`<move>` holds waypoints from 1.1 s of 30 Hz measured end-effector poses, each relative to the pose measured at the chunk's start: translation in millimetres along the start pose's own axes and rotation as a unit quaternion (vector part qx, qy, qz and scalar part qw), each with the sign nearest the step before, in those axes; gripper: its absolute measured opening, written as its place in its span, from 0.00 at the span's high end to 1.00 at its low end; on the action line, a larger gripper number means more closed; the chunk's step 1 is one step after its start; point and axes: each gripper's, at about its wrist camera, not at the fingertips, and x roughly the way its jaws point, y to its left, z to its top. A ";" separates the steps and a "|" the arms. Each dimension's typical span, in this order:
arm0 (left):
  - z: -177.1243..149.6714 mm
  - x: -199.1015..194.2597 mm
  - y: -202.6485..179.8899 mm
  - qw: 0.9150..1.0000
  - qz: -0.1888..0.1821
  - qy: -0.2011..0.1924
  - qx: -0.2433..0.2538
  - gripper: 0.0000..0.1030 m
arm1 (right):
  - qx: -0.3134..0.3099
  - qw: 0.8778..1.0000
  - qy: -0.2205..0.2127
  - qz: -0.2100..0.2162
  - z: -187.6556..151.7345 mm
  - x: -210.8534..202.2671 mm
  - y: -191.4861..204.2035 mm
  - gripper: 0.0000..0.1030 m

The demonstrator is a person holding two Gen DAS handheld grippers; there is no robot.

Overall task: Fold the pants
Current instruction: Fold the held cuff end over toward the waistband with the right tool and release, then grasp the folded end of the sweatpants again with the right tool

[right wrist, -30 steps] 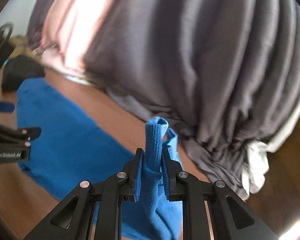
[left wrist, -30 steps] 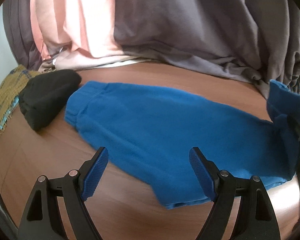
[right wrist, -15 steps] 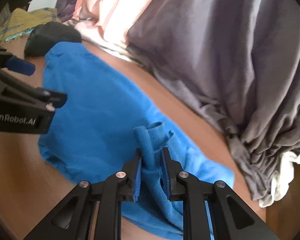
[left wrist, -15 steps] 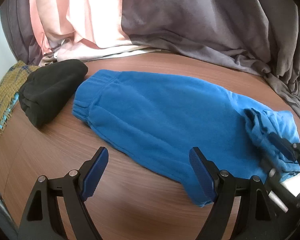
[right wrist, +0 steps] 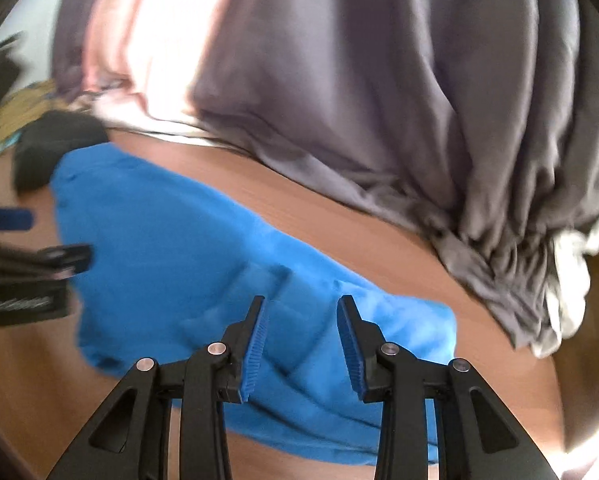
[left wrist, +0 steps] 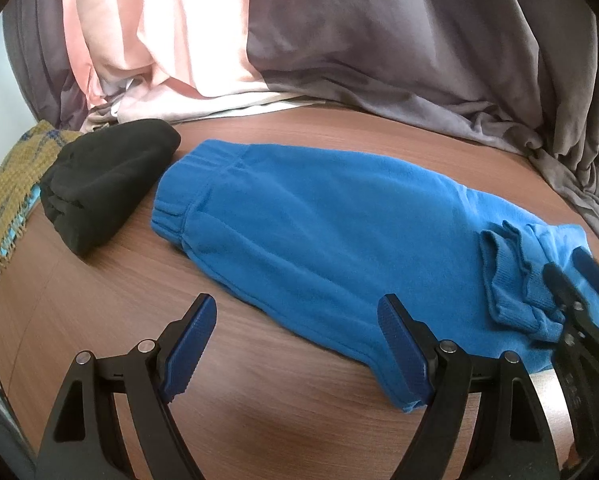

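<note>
Blue fleece pants (left wrist: 319,228) lie on the brown wooden table (left wrist: 99,320), waistband at the left, leg cuffs (left wrist: 507,280) folded back onto the right end. My left gripper (left wrist: 295,344) is open and empty, low over the table at the pants' near edge. My right gripper (right wrist: 301,334) is open just above the folded cuff end of the pants (right wrist: 219,264), holding nothing. The right gripper also shows at the right edge of the left wrist view (left wrist: 579,280); the left gripper shows at the left of the right wrist view (right wrist: 39,240).
A folded black garment (left wrist: 103,184) lies left of the waistband. A yellow plaid cloth (left wrist: 7,192) lies at the far left. Grey (left wrist: 419,40) and pink (left wrist: 159,32) fabric is heaped along the table's back edge.
My right gripper lowered the blue cuffs onto the pants and opened, letting them go. The left gripper stayed open in nearly the same place.
</note>
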 end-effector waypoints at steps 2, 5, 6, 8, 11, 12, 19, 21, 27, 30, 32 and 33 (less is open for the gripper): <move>0.0 0.3 -0.1 1.000 0.004 -0.002 0.003 0.19 | 0.019 0.999 0.028 0.009 -3.7 13.7 -6.5 0.65; -0.8 2.2 -0.5 1.000 0.006 0.001 0.005 0.19 | 0.032 0.998 0.046 0.040 -8.5 19.7 -6.2 0.65; -0.9 2.6 -0.8 1.000 0.006 0.002 0.006 0.19 | 0.033 0.997 0.047 0.045 -9.9 19.0 -4.1 0.65; -1.0 2.0 -1.5 1.000 0.006 0.002 0.008 0.19 | 0.035 0.997 0.049 0.048 -11.8 17.9 -2.1 0.65; -0.5 -1.1 -2.7 1.000 0.004 -0.001 0.014 0.19 | 0.045 0.995 0.055 0.065 -11.0 17.6 -6.3 0.65; 0.2 -3.4 -3.2 1.000 0.002 -0.005 0.016 0.19 | 0.047 0.995 0.055 0.070 -9.9 14.5 -7.9 0.65; 0.6 -37.4 -13.6 0.997 -0.028 -0.047 0.045 0.18 | 0.105 0.994 0.002 0.043 -5.3 -36.7 -28.7 0.49; -0.8 -46.1 -19.1 0.996 -0.031 -0.059 0.055 0.17 | 0.116 0.993 -0.008 0.028 -6.5 -47.9 -37.0 0.49; -5.8 -52.5 -42.8 0.995 -0.040 -0.059 0.077 0.16 | 0.179 0.984 -0.014 -0.010 -22.2 -59.8 -78.7 0.44; -7.5 -49.3 -54.1 0.995 -0.048 -0.048 0.078 0.16 | 0.229 0.973 0.008 -0.017 -40.1 -52.7 -99.2 0.44; -8.2 -46.3 -63.5 0.994 -0.045 -0.047 0.090 0.16 | 0.271 0.962 0.022 -0.016 -54.8 -46.5 -112.1 0.44; -8.1 -44.6 -68.2 0.993 -0.041 -0.046 0.098 0.16 | 0.291 0.956 0.028 -0.015 -62.3 -44.0 -117.6 0.44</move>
